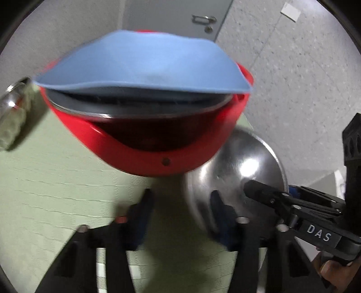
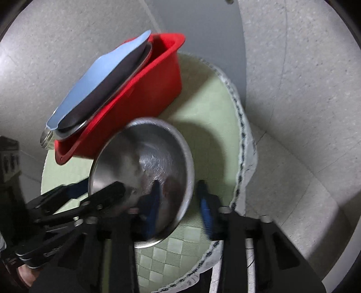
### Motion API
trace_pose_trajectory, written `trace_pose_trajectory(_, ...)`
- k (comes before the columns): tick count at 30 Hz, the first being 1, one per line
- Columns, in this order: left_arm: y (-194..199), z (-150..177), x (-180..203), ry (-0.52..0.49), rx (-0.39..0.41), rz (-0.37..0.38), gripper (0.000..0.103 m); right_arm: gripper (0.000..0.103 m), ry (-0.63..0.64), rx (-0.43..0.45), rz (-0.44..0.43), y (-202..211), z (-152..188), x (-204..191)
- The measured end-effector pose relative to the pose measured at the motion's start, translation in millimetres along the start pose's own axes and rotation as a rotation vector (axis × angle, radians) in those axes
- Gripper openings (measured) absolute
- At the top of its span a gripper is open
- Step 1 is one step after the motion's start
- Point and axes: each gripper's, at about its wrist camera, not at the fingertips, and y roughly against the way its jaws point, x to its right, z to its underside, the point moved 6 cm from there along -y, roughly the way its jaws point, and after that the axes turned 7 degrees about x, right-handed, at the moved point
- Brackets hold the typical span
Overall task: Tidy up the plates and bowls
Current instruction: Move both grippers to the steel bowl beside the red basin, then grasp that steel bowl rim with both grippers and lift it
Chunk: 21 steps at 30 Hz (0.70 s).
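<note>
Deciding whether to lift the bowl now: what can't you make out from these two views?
Right gripper on the steel bowl: its fingers straddle the rim, but blur in the right wrist view hides whether the pads press.
Left gripper: the same, left wrist view blurred.
Red bin floor: hidden by the blue plate and the others stacked with it, in both views.
Shiny object, left wrist view: cut off by the left edge.

A pale grey speckled floor [image 1: 293, 90] fills the upper right of the left wrist view, with a grey door [image 1: 171, 18] bearing a metal lever handle [image 1: 204, 19] at top centre. A light green checked woven tablecloth [image 2: 209, 108] with a white, dark-patterned border [image 2: 242, 126] covers the round table, lower centre in the right view.
</note>
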Motion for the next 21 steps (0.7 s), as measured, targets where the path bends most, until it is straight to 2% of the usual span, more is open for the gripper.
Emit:
trace_pose_trajectory(1,0,0,2,-0.004,0.001,0.022,0.03,0.019,0.0,-0.003,-0.015,0,2,-2)
trace_pose_trajectory(2,1,-2,4,-0.017,0.0,0.034,0.022,0.018,0.0,-0.006,-0.022,1,4,-2)
trace_pose_trajectory(4,3,-4,9,-0.047,-0.004,0.041,0.015,0.018,0.004,-0.01,-0.017,4,8,-5)
trace_pose_trajectory(10,21,2,9,-0.085,0.001,0.085,0.014,0.018,-0.016,0.003,-0.009,25,23,-11)
trace_pose_trajectory(13,49,6,8,-0.106,0.016,0.106,0.014,0.018,-0.024,0.02,-0.01,38,28,-21)
trace_pose_trajectory(17,93,14,-7,-0.13,0.057,0.113,0.014,0.018,-0.004,0.046,-0.016,57,31,-48)
trace_pose_trajectory(21,141,15,-35,-0.111,0.12,0.081,0.015,0.018,0.055,0.064,-0.049,65,27,-94)
